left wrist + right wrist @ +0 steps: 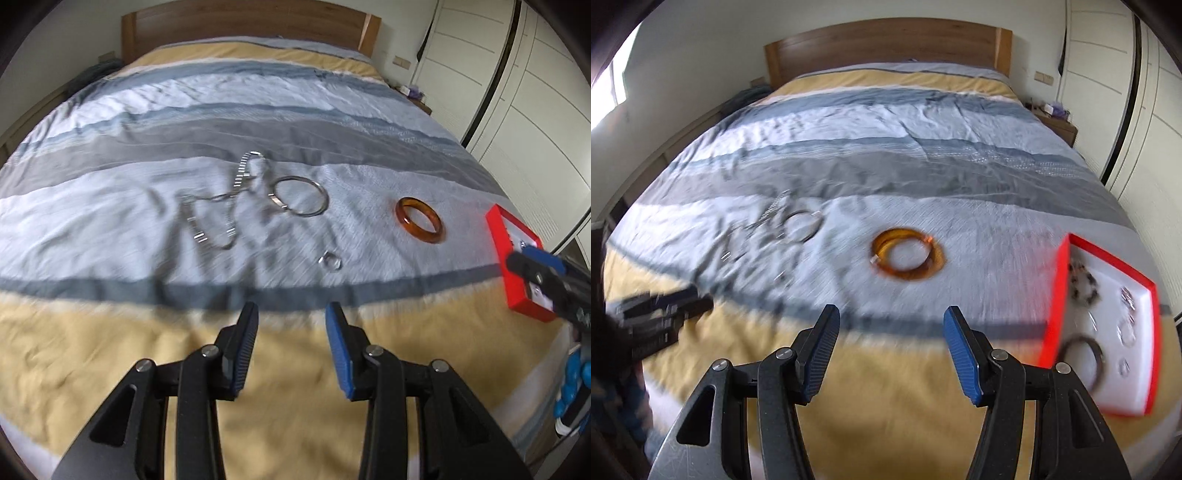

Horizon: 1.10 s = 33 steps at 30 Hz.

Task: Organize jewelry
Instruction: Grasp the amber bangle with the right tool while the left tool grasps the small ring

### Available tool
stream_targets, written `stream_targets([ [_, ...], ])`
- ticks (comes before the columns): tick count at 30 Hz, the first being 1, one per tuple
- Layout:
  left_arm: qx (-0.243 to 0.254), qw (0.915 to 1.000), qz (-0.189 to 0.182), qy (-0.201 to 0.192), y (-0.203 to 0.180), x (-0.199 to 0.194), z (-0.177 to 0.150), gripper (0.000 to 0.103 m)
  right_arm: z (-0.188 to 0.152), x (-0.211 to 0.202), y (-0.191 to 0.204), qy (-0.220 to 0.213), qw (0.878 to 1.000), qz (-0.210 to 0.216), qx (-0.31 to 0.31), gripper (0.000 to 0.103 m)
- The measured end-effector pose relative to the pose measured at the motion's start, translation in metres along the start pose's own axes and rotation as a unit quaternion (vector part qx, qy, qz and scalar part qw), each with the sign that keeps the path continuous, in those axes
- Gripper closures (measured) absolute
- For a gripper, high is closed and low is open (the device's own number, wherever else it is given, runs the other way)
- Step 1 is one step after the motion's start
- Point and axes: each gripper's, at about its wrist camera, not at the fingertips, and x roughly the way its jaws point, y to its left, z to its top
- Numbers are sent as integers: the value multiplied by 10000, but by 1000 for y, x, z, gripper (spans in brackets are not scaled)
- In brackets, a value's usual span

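Both claws hang over the bed (147, 110) with nothing between their fingers: the left claw (291, 317) stands apart, and the right claw (892, 323) stands wider apart. On the pale stripe lie a chain (221, 206), a silver bangle (301, 195) touching it, a small ring (331, 261) nearer, and an amber bangle (420, 225) well to the right. The red box (1057, 288) sits at the bed's right edge, with a beaded bracelet (1084, 282) and dark bangle (1082, 354) on its white insert.
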Motion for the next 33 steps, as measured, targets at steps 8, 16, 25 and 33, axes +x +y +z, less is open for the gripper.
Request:
stream_targets([
  [8,34,9999,-3,154,-18,66,23,67,44,99,-39,279,9992,-97,251,45],
  [16,301,9994,-28,170,-31,93,27,68,38,144,-45,504,9985,76,202,56],
  [25,414,9991,-20,125,-42,94,19,85,36,154,-34,439,9986,294,-6,91],
  [33,407,9991,-69,-16,-53,65,21,85,31,105,-40,80,9991,355,212,92],
])
